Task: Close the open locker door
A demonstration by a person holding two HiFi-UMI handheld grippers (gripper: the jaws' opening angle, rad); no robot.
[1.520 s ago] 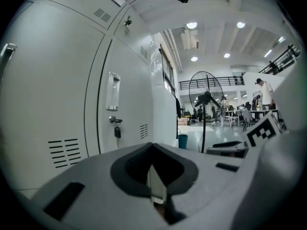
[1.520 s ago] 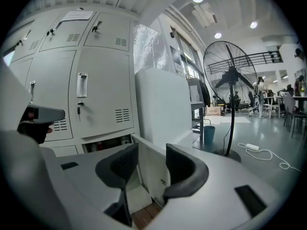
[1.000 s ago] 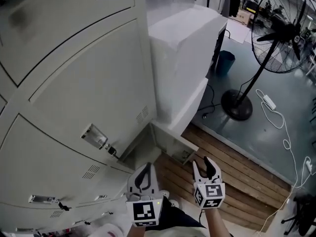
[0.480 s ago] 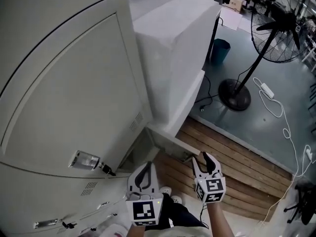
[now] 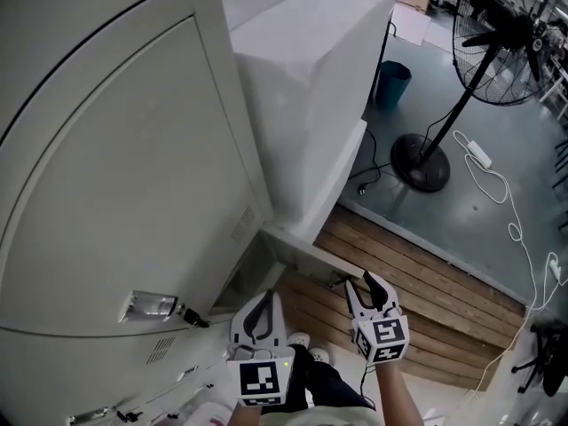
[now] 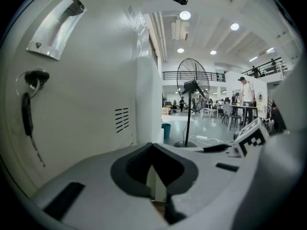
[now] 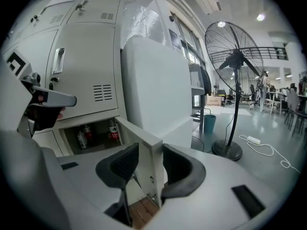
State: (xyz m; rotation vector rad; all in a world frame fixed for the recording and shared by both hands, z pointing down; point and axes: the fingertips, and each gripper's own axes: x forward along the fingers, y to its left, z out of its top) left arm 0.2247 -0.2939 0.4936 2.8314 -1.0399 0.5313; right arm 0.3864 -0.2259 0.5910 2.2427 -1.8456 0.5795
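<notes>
The bottom locker's open door [image 5: 306, 254] juts out low from the grey locker bank. In the right gripper view its free edge [image 7: 151, 152] stands upright between my jaws, and cans [image 7: 98, 133] show inside the compartment. My right gripper [image 5: 371, 280] sits at that edge, open, its pads [image 7: 125, 163] on either side of the door without pressing it. My left gripper [image 5: 264, 295] is lower left of the door, shut with nothing held. In its own view the left gripper [image 6: 152, 145] faces a closed locker door with a handle [image 6: 57, 28] and a key [image 6: 32, 78].
A big white block [image 5: 311, 87] stands against the lockers right behind the open door. A pedestal fan [image 5: 420, 174], a blue bin [image 5: 393, 82] and a power strip with cables [image 5: 479, 156] are on the grey floor to the right. Wooden planks [image 5: 426, 304] lie under my grippers.
The head view has drawn closer to the lockers and dipped, so the closed doors fill more of the picture. Both grippers sank a little, and the right one's tips came up to the door's free edge.
</notes>
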